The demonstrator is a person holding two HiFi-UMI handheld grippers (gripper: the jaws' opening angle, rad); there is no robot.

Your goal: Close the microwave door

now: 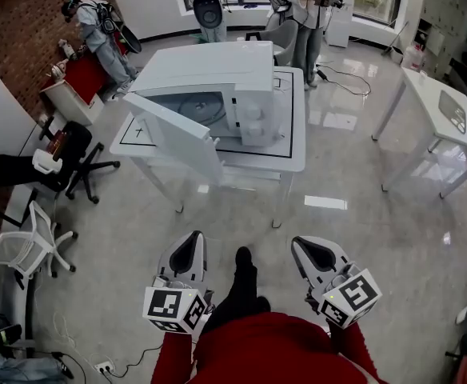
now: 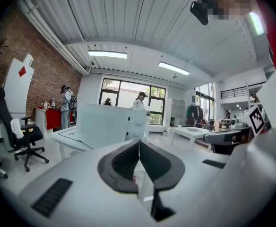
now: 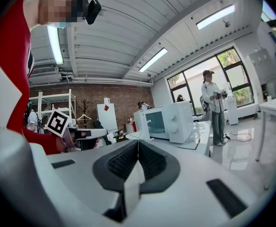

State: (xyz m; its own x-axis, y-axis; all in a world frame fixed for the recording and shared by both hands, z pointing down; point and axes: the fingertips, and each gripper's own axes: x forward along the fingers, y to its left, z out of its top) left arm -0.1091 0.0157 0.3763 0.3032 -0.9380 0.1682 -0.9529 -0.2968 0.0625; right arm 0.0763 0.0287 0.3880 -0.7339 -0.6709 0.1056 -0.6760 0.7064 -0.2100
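Note:
A white microwave point(image 1: 217, 94) stands on a white table point(image 1: 293, 154) ahead of me, its door point(image 1: 173, 138) swung wide open toward the front left. In the left gripper view the open door point(image 2: 102, 124) faces me; in the right gripper view the microwave point(image 3: 168, 122) shows its cavity and control panel. My left gripper point(image 1: 189, 242) and right gripper point(image 1: 301, 246) are both held low near my body, well short of the table. Both are shut with nothing between the pads.
Black office chair point(image 1: 77, 158) and a white chair point(image 1: 25, 246) stand to the left. Another white table point(image 1: 437, 106) is at the right. A person point(image 1: 97, 30) stands at the back left by a red cabinet, another person point(image 1: 305, 6) behind the microwave table. Cables lie on the floor.

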